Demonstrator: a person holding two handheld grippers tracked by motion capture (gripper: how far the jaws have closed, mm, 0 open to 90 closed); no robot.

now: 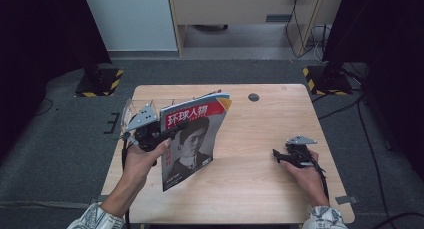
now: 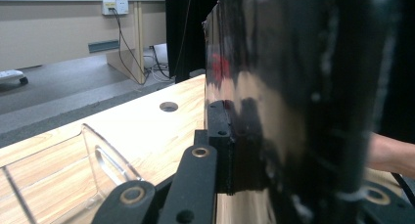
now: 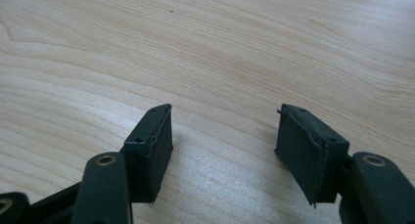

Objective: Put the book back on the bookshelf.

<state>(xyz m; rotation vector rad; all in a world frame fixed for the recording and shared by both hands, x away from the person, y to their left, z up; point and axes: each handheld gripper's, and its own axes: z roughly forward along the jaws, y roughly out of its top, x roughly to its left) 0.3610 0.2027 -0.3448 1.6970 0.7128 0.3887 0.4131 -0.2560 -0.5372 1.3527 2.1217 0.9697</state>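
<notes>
The left gripper (image 1: pixel 167 131), at centre left of the high view, pinches a magazine (image 1: pixel 192 139) by its left edge and holds it upright above the table (image 1: pixel 260 154), the cover facing the camera and the red title band at the top. The magazine's long side runs nearly vertical, leaning a little so that the top corner sits further right than the bottom corner, which hangs close to the wood near the lower middle of the frame. In the left gripper view the glossy dark cover (image 2: pixel 293 101) rises right in front of the lens, with one black pad (image 2: pixel 221 145) pressed flat against it. Just behind and to the left of this gripper, at the table's left edge, stands a clear plastic holder (image 1: pixel 129 109), seen in the left gripper view as a transparent tray (image 2: pixel 93 160) at lower left. That closeness is probably what matters next: the holder lies on the far side of the holding hand, so the magazine would have to swing leftward and stay upright to slot in. The right gripper (image 1: pixel 281 155) rests on the table at lower right, well apart from the magazine, its jaws spread over bare wood with nothing between them.
</notes>
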